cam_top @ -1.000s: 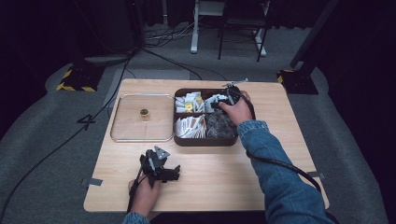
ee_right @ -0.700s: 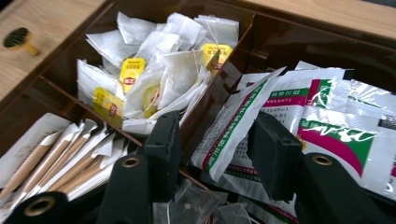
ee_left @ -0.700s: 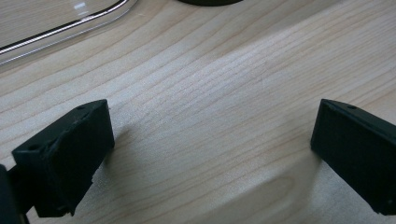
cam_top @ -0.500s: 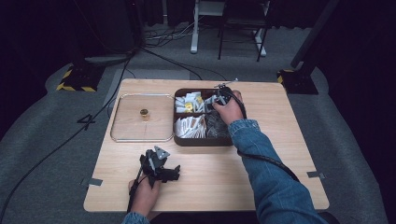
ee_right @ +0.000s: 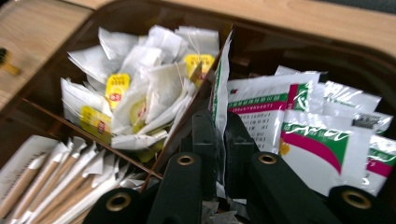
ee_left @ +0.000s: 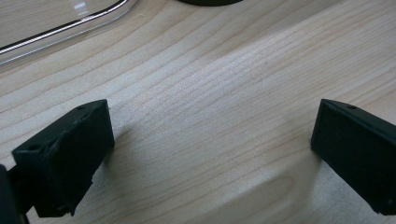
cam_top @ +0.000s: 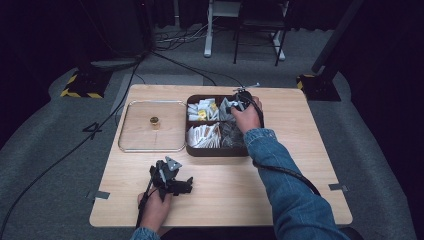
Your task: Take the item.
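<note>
A dark brown divided tray (cam_top: pixel 215 152) sits mid-table, holding tea bags (ee_right: pixel 140 88), paper stick packets (ee_right: pixel 56 177) and white sachets with green and pink print (ee_right: pixel 308 135). My right gripper (cam_top: pixel 236 104) reaches into its far right compartment. Its jaws have just been closing. In the right gripper view, my right gripper (ee_right: pixel 218 126) is shut on one printed sachet (ee_right: pixel 221 79), which stands on edge between the pads. My left gripper (cam_top: pixel 187 184) rests on the table near the front edge. In the left gripper view, my left gripper (ee_left: pixel 210 135) is open over bare wood.
A clear rectangular lid (cam_top: pixel 135 135) with a small gold knob (cam_top: pixel 154 120) lies left of the tray. Its edge (ee_left: pixel 60 28) shows ahead of the left jaws. Cables trail from both grippers, and the floor around the table is dark grey.
The right hand has shifted a little to the left over the tray's far compartments. The left hand and its gripper have stayed put.
</note>
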`<state>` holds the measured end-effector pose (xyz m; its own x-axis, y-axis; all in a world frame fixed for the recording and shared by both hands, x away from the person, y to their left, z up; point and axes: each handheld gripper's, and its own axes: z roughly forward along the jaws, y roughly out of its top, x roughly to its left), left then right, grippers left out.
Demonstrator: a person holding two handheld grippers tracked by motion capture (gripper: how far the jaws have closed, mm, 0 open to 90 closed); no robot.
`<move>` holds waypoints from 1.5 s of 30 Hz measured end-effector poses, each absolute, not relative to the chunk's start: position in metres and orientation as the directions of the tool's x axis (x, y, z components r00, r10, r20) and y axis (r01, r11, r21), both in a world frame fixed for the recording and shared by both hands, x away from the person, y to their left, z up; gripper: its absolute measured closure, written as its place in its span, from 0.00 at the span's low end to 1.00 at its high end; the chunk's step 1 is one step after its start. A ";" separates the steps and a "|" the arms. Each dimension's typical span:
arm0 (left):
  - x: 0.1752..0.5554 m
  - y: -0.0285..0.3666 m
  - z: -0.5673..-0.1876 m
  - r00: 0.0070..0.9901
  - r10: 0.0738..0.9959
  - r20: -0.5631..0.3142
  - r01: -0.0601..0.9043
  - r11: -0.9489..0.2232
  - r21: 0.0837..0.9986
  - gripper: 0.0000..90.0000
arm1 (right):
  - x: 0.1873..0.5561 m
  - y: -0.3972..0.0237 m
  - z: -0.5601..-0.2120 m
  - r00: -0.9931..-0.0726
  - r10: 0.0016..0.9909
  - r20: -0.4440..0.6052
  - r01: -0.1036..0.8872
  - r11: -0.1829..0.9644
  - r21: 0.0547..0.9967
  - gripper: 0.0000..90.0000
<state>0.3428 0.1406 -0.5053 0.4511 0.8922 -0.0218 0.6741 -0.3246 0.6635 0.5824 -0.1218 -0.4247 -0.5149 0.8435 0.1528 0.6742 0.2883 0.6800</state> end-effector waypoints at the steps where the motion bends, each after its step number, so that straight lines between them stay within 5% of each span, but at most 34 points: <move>1: 0.343 0.140 -0.505 0.450 0.893 -0.023 0.674 -0.322 0.664 0.00 | 0.581 -0.124 -0.419 -0.519 0.841 0.157 0.668 0.284 0.688 0.96; 20: 0.343 0.140 -0.505 0.449 0.893 -0.026 0.676 -0.320 0.664 0.00 | 0.548 -0.154 -0.359 -0.624 0.757 0.195 0.575 0.276 0.770 0.96; 45: 0.343 0.140 -0.505 0.451 0.892 -0.024 0.675 -0.323 0.663 0.00 | 0.432 -0.176 -0.328 -0.814 0.551 0.184 0.462 0.422 0.780 0.96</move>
<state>0.3430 0.1403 -0.5053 0.4506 0.8924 -0.0245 0.6754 -0.3229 0.6630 0.4324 -0.1756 -0.3280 -0.8139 0.5512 0.1837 0.4618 0.4219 0.7802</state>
